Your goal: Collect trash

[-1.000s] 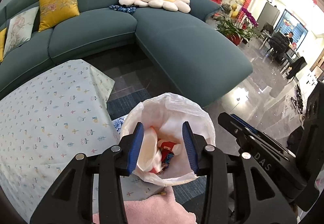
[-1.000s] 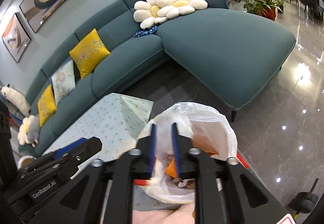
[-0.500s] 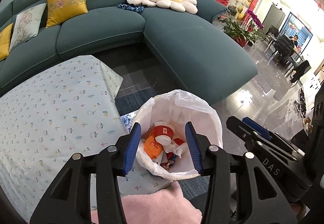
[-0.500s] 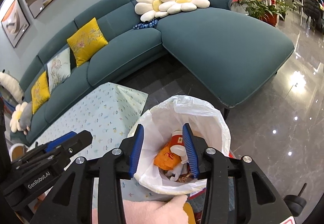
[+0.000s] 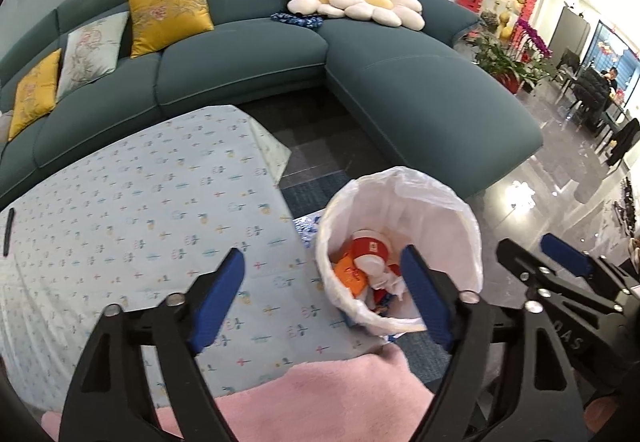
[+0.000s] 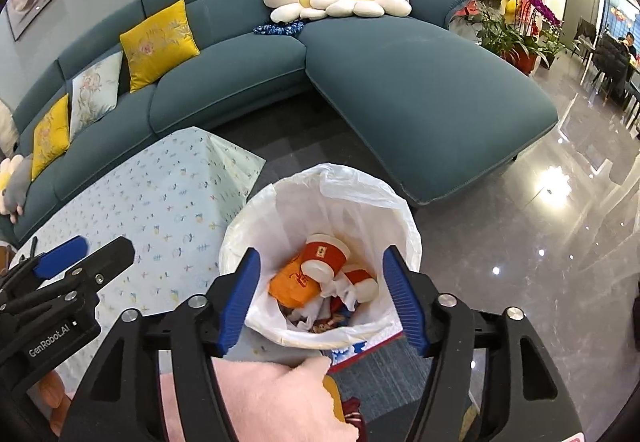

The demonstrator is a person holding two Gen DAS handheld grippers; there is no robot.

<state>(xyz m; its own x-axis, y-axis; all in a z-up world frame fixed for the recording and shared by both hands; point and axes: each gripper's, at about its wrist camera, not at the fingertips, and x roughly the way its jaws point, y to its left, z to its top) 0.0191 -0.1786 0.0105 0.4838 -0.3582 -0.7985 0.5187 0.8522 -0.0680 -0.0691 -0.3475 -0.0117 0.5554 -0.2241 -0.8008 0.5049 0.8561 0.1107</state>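
A bin lined with a white bag [image 5: 440, 198] [image 6: 348, 194] stands on the floor by the table's corner. In it lie a red paper cup [image 6: 326, 256] [image 5: 370, 248], an orange packet [image 6: 294, 282] [image 5: 348, 276], a second red cup [image 6: 360, 280] and crumpled paper. My right gripper [image 6: 321, 257] hovers over the bin's mouth, its jaws opening with nothing gripped between them. My left gripper [image 5: 322, 258] straddles the bin's left rim and the table edge, its jaws also opening with nothing held. Each gripper shows in the other's view: the right gripper [image 5: 540, 250] and the left gripper [image 6: 88, 252].
A low table under a pale patterned cloth [image 5: 140, 222] lies left of the bin, with a dark slim object [image 5: 8, 230] at its far left edge. A teal corner sofa [image 5: 420, 102] curves behind. Glossy floor [image 6: 540, 262] spreads right. A pink fluffy sleeve [image 5: 320, 394] is below the jaws.
Both pairs of jaws have spread wide, and the trash seen between them a second ago now lies in the bin. The left gripper has slid left toward the table.
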